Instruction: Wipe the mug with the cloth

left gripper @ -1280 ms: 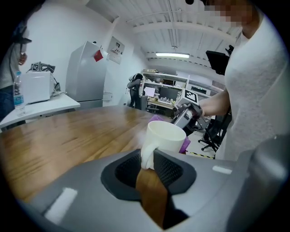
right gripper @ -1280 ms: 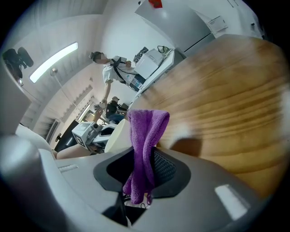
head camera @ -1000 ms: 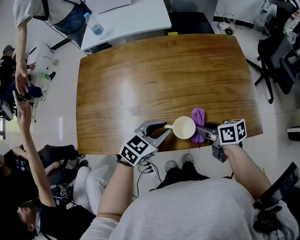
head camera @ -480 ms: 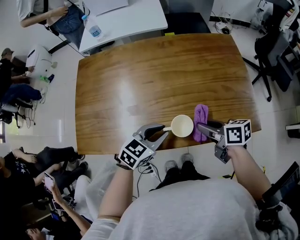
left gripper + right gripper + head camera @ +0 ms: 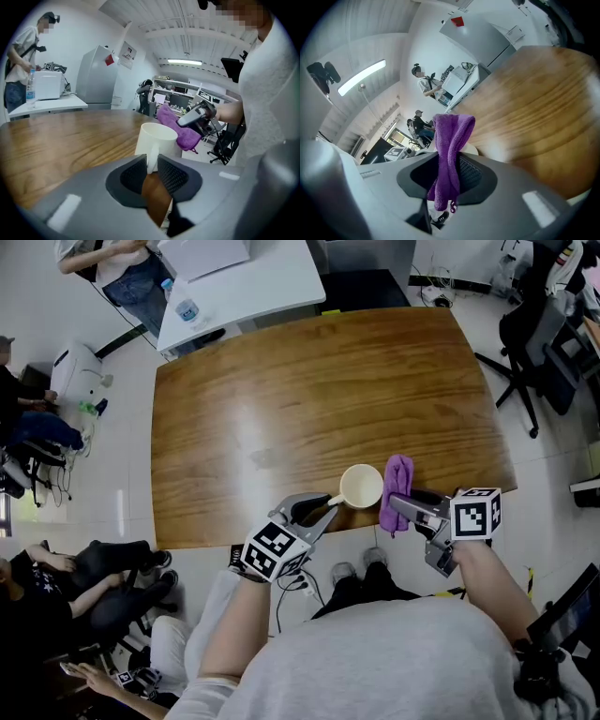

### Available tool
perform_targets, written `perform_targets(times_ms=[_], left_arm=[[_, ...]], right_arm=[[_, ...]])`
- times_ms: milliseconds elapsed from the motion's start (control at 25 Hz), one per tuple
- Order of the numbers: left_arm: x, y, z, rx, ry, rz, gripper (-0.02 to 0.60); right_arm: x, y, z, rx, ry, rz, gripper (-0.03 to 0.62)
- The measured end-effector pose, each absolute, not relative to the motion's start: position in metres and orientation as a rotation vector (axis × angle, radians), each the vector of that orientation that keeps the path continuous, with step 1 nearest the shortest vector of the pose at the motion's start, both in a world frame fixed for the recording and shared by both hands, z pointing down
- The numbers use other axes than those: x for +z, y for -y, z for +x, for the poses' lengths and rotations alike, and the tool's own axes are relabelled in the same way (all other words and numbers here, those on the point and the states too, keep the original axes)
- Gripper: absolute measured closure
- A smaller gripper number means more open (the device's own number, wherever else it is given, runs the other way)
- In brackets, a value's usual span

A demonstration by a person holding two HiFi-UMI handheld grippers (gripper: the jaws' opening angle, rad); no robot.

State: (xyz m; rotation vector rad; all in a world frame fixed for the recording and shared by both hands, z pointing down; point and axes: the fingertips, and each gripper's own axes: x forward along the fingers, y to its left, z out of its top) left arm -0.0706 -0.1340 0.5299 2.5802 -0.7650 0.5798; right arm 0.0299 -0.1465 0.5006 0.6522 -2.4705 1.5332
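Observation:
A cream mug (image 5: 361, 487) stands upright near the front edge of the wooden table (image 5: 309, 390). My left gripper (image 5: 323, 507) is shut on the mug's handle (image 5: 152, 156), which sits pinched between the dark pads; the mug body (image 5: 157, 139) rises just beyond them. My right gripper (image 5: 398, 503) is shut on a purple cloth (image 5: 397, 490), held right beside the mug's right side. In the right gripper view the cloth (image 5: 449, 154) stands folded up out of the jaws, with a pale bit of the mug behind it. The left gripper view shows the cloth (image 5: 177, 126) draped against the mug's far side.
The table's front edge runs just below both grippers. A white desk (image 5: 239, 277) with a water bottle (image 5: 187, 310) stands beyond the far left corner. People sit and stand at the left; office chairs (image 5: 534, 343) are at the right.
The purple cloth and right gripper have shifted slightly left, closer against the mug. The mug and left gripper keep their place near the table's front edge. People at the left have moved.

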Motion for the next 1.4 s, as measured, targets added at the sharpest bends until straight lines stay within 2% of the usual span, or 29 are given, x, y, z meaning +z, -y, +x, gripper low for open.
perform_targets(times_ms=[720, 1400], left_arm=[[0.526, 0.121, -0.053, 0.596, 0.73, 2.617, 0.541], [0.523, 0.115, -0.038, 0.571, 0.68, 2.609, 0.538]], right_arm=[[0.565, 0.142, 0.035, 1.498, 2.281, 0.732, 0.487], [0.5, 0.136, 0.035, 1.709, 2.469, 0.78, 0.486]])
